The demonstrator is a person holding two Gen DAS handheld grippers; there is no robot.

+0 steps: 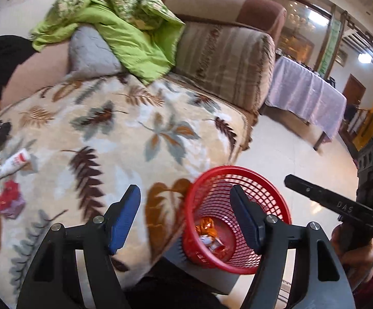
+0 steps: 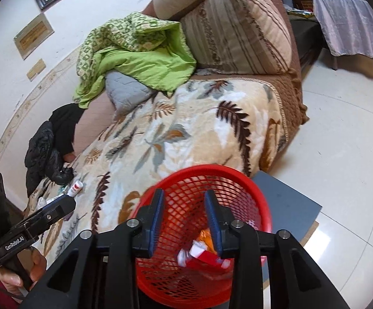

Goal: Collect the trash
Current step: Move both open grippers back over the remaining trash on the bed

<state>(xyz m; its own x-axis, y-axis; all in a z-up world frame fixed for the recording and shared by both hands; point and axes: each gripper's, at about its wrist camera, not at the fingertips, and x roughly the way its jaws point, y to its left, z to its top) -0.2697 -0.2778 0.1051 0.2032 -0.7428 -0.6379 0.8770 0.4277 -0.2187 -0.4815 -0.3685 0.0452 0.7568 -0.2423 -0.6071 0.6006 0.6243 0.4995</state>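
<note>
With your right hand-held gripper (image 2: 183, 222) spread empty above the red basket (image 2: 240, 177) beside the sofa, swing your left hand-held gripper (image 1: 185, 219), also spread, toward the white tube (image 1: 15, 164) on the leaf-print blanket (image 1: 124, 134), approaching low.

Right claw (image 2: 185, 219), fingers apart, hovers over red basket (image 2: 253, 180) holding wrappers (image 2: 201, 253).

Red basket (image 2: 201, 231) motion-blurred, base cut off below; wrappers (image 2: 201, 252) inside smeared, unreadable; bed litter (image 1: 8, 198) blurred.
</note>
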